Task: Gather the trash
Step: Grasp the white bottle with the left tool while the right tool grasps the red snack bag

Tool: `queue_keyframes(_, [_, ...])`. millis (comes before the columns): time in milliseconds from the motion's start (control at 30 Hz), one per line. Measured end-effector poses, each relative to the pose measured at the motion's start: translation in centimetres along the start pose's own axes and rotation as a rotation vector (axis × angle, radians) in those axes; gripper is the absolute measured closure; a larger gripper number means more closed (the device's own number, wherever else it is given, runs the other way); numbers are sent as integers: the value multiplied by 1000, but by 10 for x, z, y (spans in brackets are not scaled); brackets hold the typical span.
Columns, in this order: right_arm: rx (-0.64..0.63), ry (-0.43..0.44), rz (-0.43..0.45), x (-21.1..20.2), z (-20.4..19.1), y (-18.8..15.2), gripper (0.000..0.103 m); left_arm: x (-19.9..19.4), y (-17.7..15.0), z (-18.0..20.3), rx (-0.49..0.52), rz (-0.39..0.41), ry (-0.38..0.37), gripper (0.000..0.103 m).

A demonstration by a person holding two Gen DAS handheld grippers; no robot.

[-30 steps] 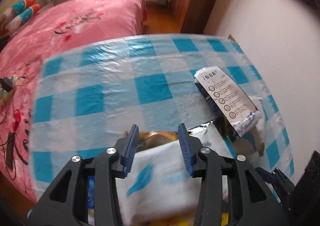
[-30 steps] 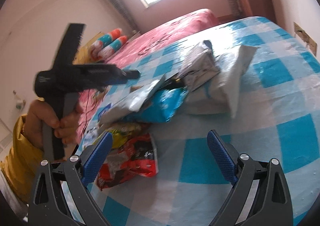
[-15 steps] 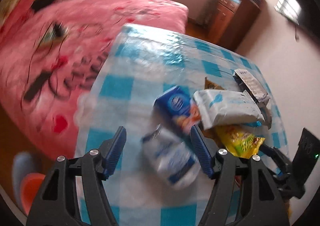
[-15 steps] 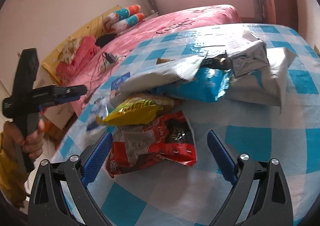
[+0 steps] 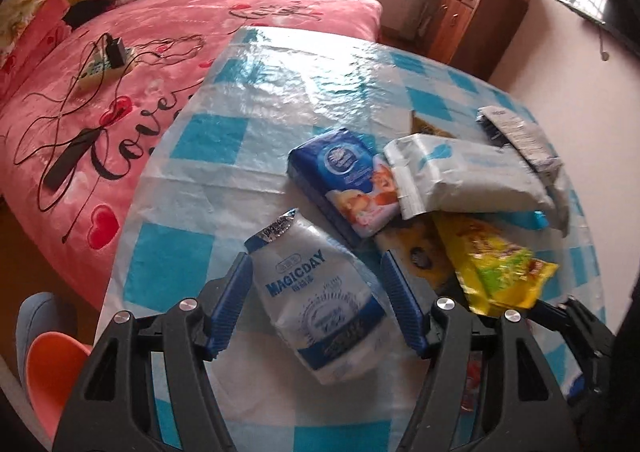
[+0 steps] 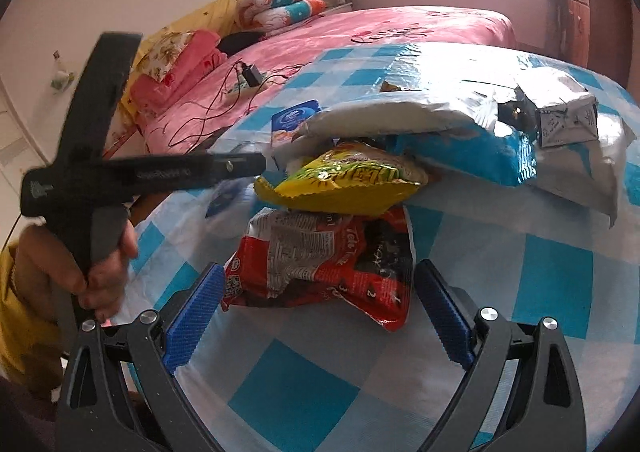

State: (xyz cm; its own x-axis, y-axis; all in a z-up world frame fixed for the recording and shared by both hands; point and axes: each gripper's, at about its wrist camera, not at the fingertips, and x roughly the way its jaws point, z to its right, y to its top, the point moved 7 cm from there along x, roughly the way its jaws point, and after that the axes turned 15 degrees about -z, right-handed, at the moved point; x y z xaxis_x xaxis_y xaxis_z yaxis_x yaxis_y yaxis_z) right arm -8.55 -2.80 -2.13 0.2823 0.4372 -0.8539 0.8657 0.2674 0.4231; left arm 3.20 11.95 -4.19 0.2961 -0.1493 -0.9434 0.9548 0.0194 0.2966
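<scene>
A: Target?
B: White-and-blue pouch point(image 5: 320, 304), flat on the checked tablecloth point(image 5: 224, 179), at the near edge of the wrapper pile. Reads "MAGICDAY".

A: Where versus the tongs?
B: Straight ahead of the left gripper point(image 5: 318, 304), lying between its blue pads but not pinched. Jaws gaping, have just been opening. Long axis runs slantwise, crimped top away and left, so the pads straddle its width.

A: Right side?
B: Right gripper point(image 6: 316, 316) also spread wide, empty, framing the red snack bag point(image 6: 320, 260). Print there partly legible, maybe "Tele"; can't confirm.

A: Nearer hand for the pouch?
B: Left, I'd say. It's already over it.

A: Other labels?
B: Blue pack point(image 5: 348, 179) has a round logo, unreadable. Yellow bag point(image 6: 340, 183) too crumpled. Pink bedspread point(image 5: 132, 131) says "Love".
</scene>
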Motion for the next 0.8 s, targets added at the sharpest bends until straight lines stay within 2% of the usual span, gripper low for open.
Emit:
queue_keyframes(167, [46,-12,7,6,1,5,9,9,2,-2,-19,1,9,36])
queue_keyframes(267, [40,-23,5,12,-5,11,8,10,1,-6,-27,22,20,42])
queue_keyframes(333, [33,-36,-8,17,-8,13,7,9,-2,-6,-17,33,24,43])
queue_keyframes(467, [2,-94,-31,25,-15,16,5,6,-8,-10,-21,52,15,45])
queue_keyframes(533, [-17,-128,-44,30,-18,17,5,5,-10,-12,-20,62,17,50])
queue_keyframes(800, [-62,-194,-73,40,-25,17,8,-1,-21,-21,-44,81,-39,53])
